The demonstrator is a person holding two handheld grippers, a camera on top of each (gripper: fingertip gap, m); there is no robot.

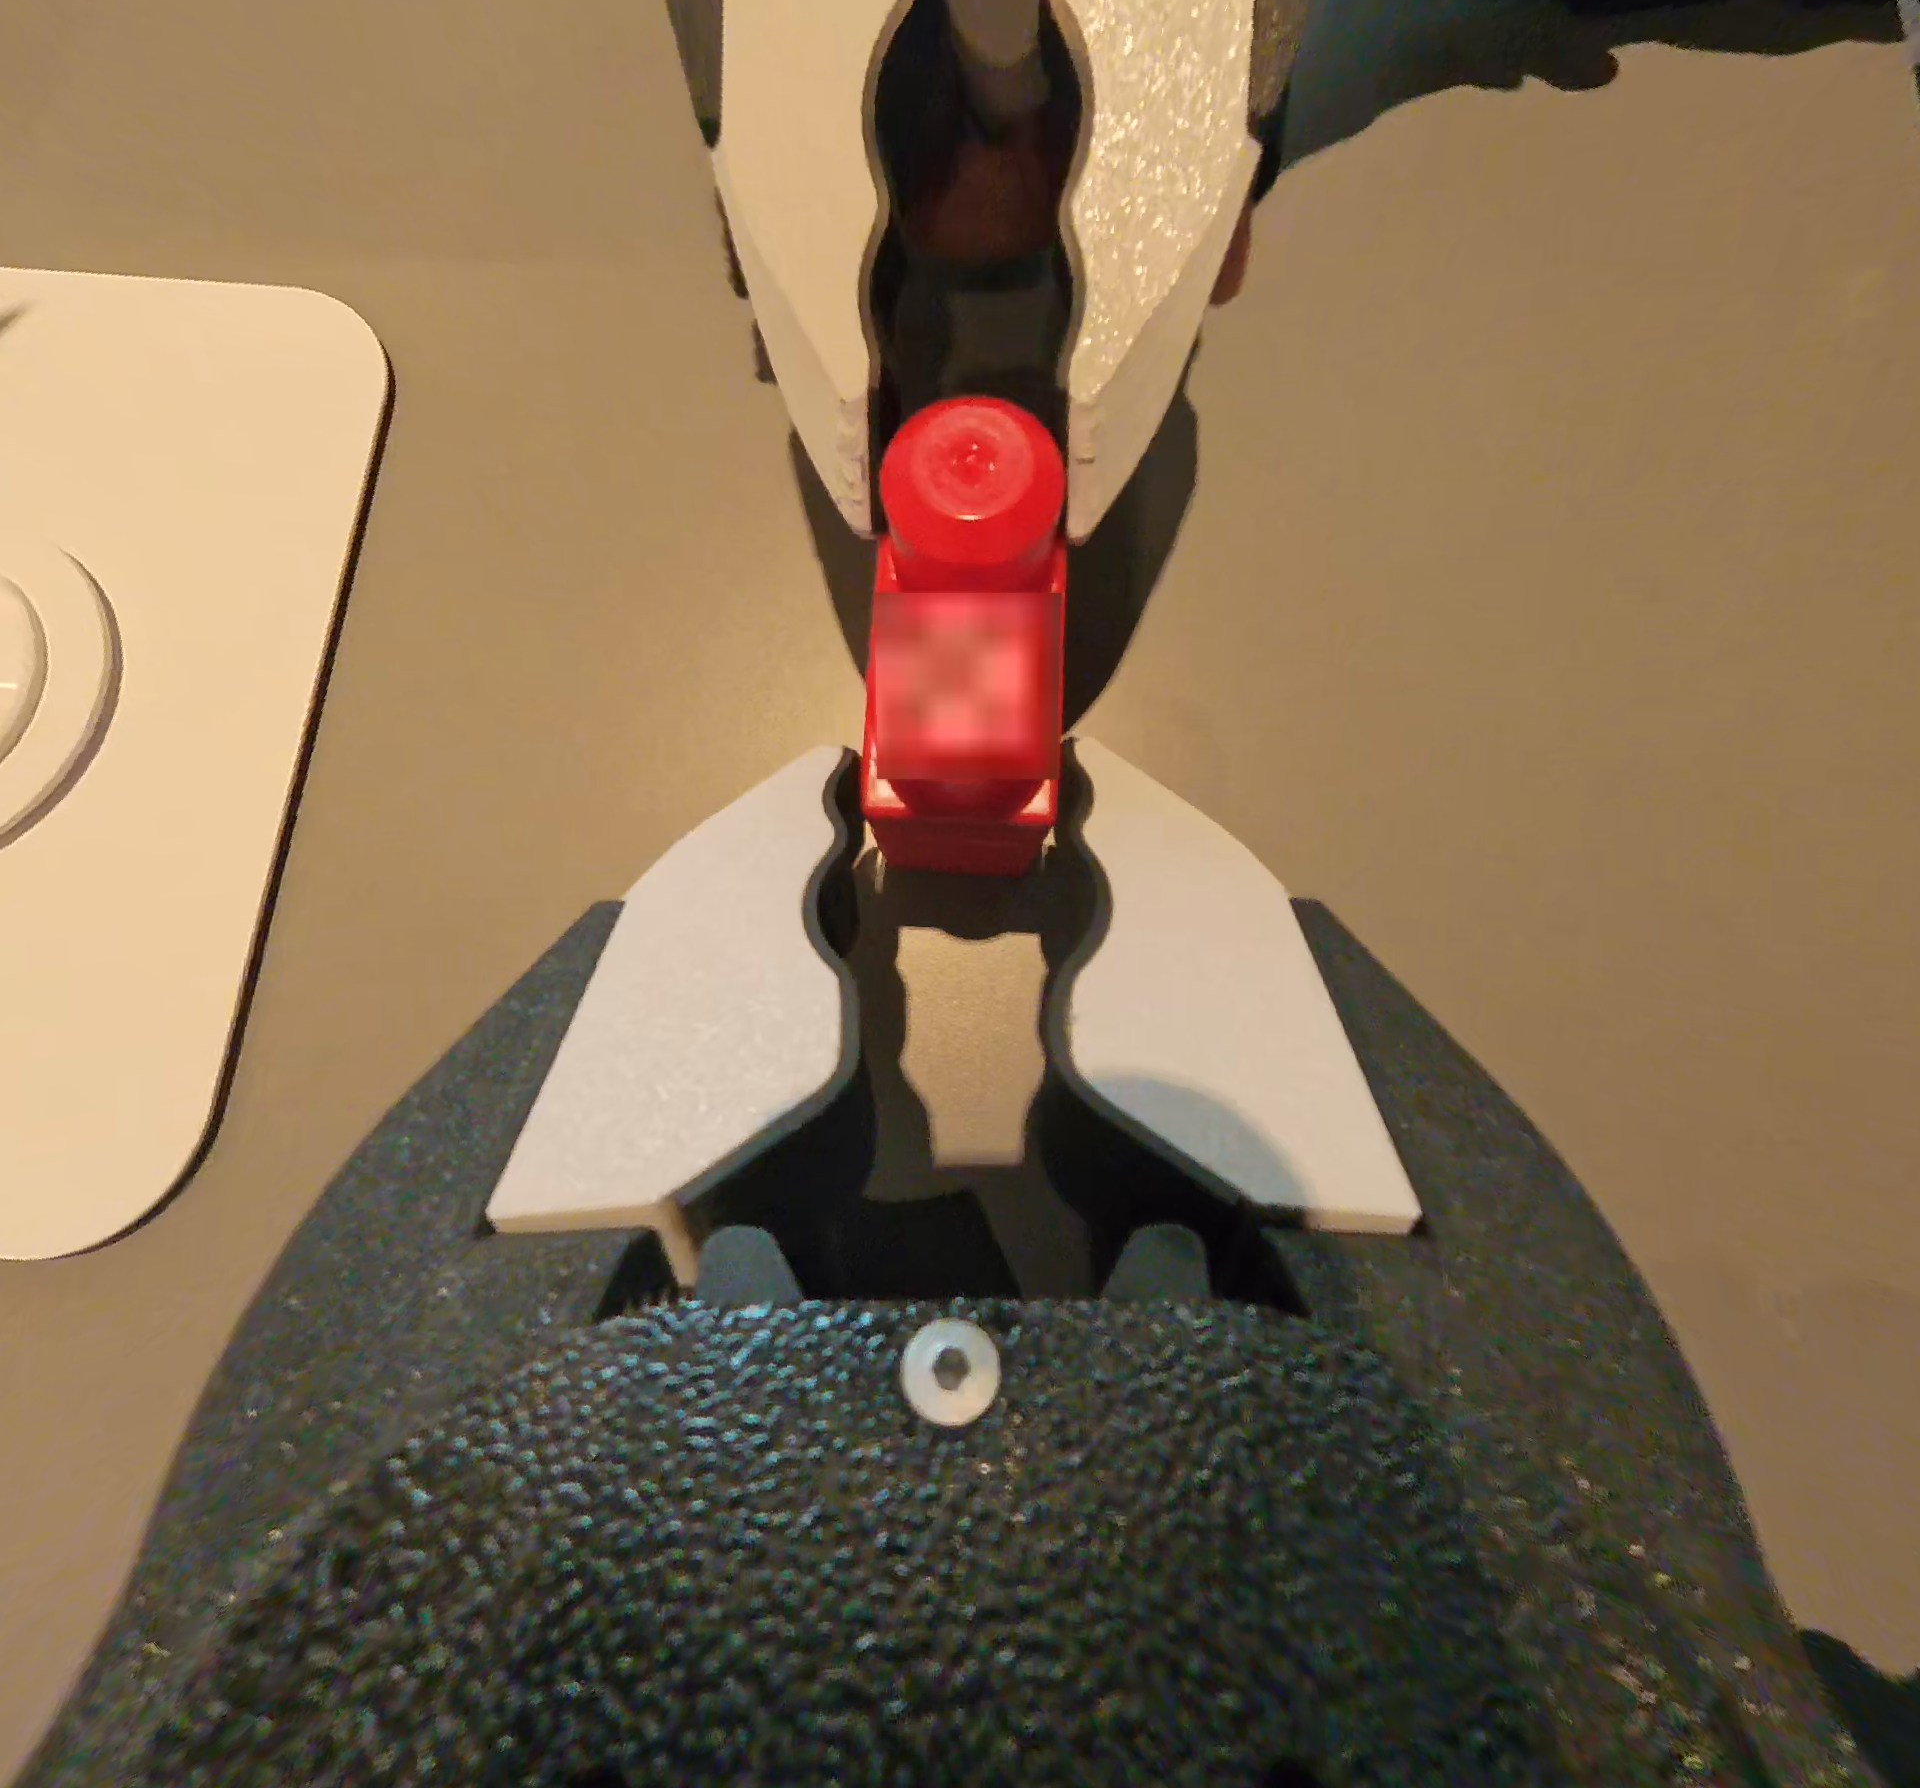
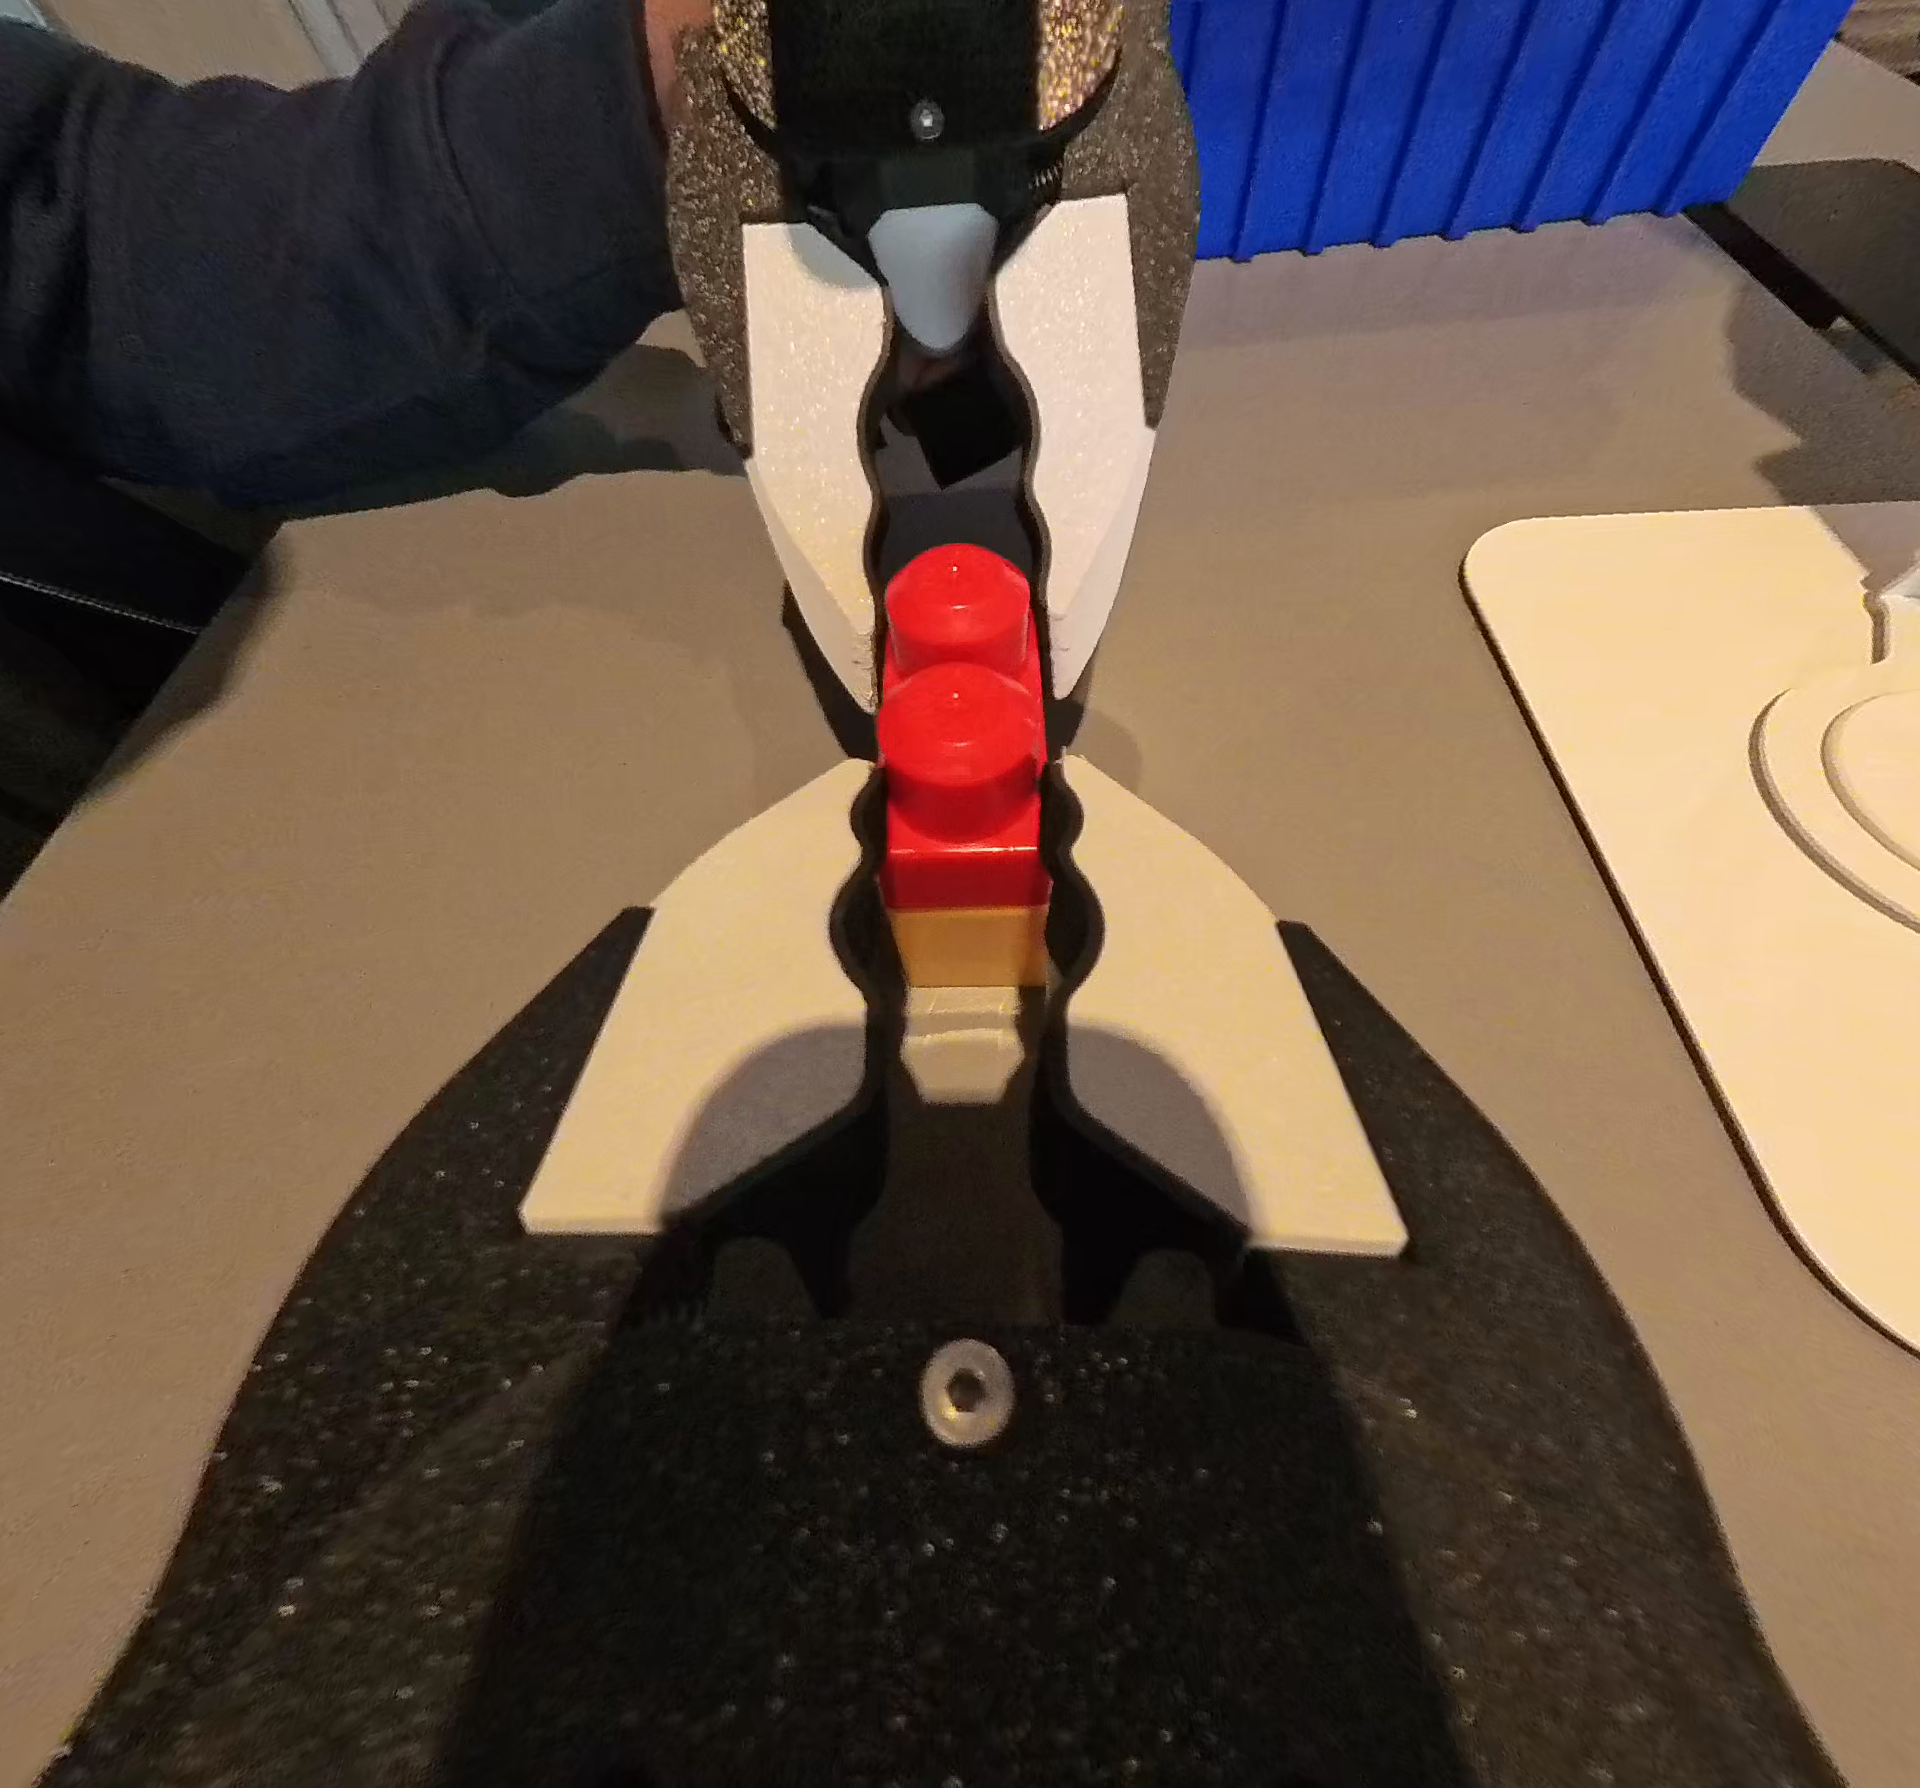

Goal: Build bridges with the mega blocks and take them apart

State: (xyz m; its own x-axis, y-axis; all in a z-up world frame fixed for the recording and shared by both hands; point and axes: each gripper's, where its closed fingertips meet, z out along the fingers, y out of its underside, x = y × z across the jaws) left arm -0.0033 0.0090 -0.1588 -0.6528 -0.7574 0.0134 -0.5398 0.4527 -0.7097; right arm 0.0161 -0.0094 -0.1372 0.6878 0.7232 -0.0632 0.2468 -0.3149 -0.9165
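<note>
At nine o'clock in the left wrist view, a cream board [image 1: 156, 751] with rounded corners lies flat on the grey desk [image 1: 1558, 595]. At centre, the left tool [image 1: 961, 793] is clenched on the near end of a red block [image 1: 966, 699]. From twelve o'clock the right tool [image 1: 966, 481] reaches in and clamps the far end of that same block, its tips flanking the raised round stud.

In the right wrist view, a person's dark sleeve [image 2: 312, 242] enters from ten o'clock behind the left tool [image 2: 961, 658], which grips the far end of the red block [image 2: 961, 803]. The right tool [image 2: 961, 834] closes on the near end, so both tools meet head-on at centre with the block between them. The block shows two studs and sits atop a yellow block [image 2: 966, 943]. At one o'clock a blue ribbed bin [image 2: 1507, 76] stands on the desk [image 2: 416, 699]. At three o'clock lies the cream board [image 2: 1662, 751].
</note>
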